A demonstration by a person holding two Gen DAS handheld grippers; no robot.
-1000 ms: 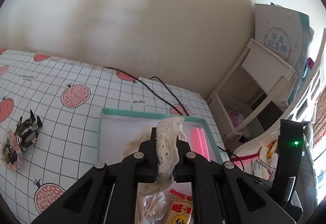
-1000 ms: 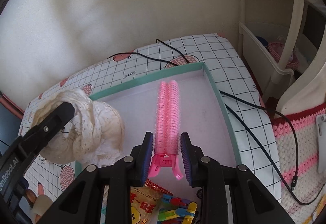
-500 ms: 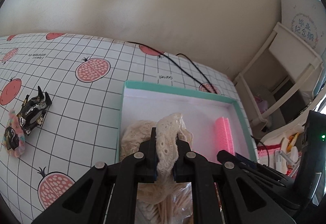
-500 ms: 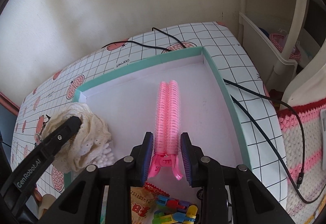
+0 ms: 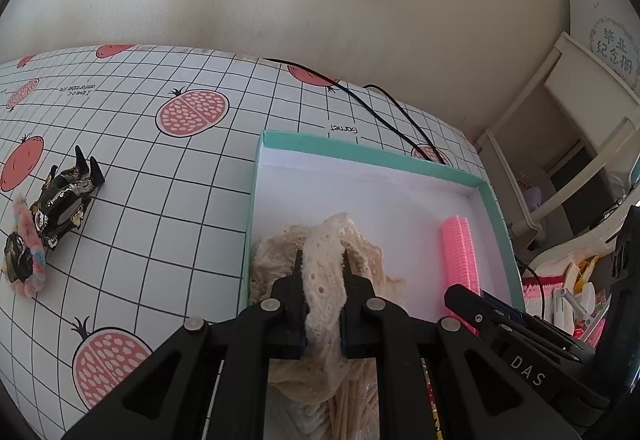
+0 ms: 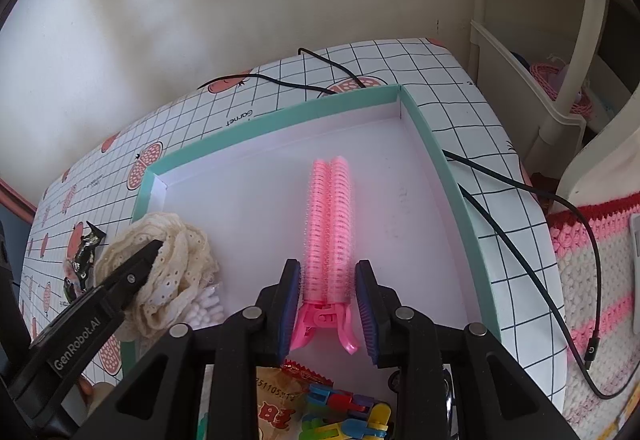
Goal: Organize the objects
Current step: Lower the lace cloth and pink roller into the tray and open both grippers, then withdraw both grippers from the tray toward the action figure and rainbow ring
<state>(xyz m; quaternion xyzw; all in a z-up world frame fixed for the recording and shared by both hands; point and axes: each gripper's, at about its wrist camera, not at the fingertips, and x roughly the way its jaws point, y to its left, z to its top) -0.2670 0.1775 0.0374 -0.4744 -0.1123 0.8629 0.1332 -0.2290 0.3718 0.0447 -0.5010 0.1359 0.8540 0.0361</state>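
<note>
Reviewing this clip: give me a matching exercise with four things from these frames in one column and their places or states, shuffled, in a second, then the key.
Things:
1. cream lace fabric
2. pink hair roller clip
3. black cable
4. black wrapped item

Places or states:
A. on the tablecloth, left of the box
B. lying inside the box, between the open right tool
C. pinched in the left tool
D. trailing across the table outside the box

Pairs: 1-C, 2-B, 3-D, 4-A

The left gripper [image 6: 158, 246] reads "GenRobot.AI", the right gripper [image 5: 450, 290] "DAS", the tablecloth [image 6: 400, 63] "Garnet", the snack packet [image 6: 276, 396] "251105".
</note>
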